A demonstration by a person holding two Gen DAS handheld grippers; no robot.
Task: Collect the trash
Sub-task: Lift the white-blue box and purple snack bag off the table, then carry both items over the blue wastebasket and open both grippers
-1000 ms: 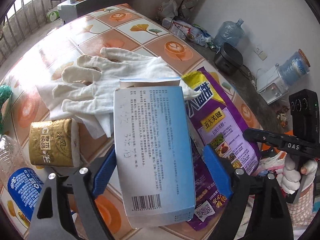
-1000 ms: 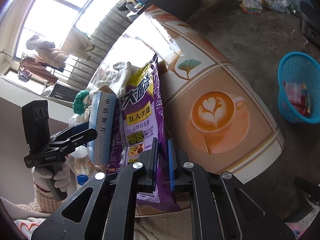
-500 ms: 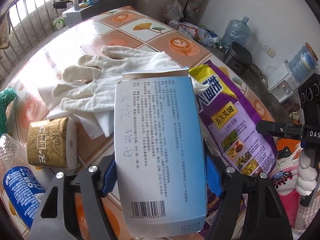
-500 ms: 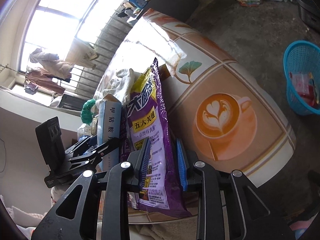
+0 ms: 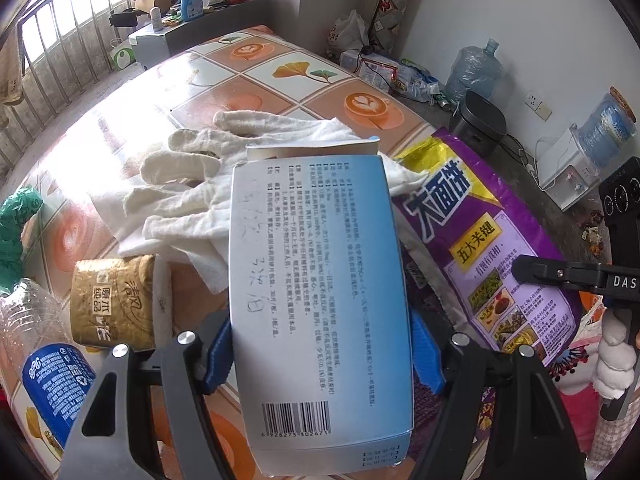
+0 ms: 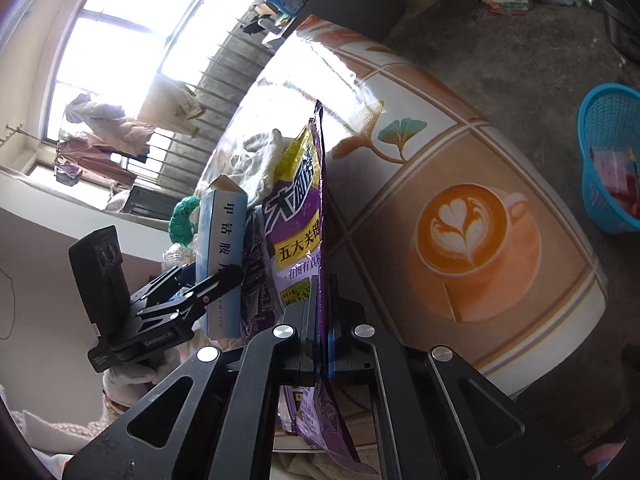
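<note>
A pale blue and white medicine box [image 5: 316, 300] stands between the blue pads of my left gripper [image 5: 320, 356], which is shut on its two long sides just above the table. To its right lies a purple and yellow snack bag [image 5: 480, 248]. In the right wrist view that bag [image 6: 296, 216] rises edge-on from my right gripper [image 6: 322, 320], whose jaws are shut on its lower part. The box [image 6: 222, 248] and the left gripper [image 6: 192, 292] show to the left of it there.
White cotton gloves [image 5: 224, 168] lie behind the box, on the table with its coffee-cup pattern cloth [image 6: 480, 248]. A gold-wrapped paper roll [image 5: 116, 300], a blue-labelled plastic bottle [image 5: 48, 376] and a green bag [image 5: 16, 216] sit left. A blue basket [image 6: 608, 160] stands on the floor.
The left pads have closed in against the box, which now sits nearer the camera. The right jaws opened a little, then shut on the purple bag, which now stands more upright.
</note>
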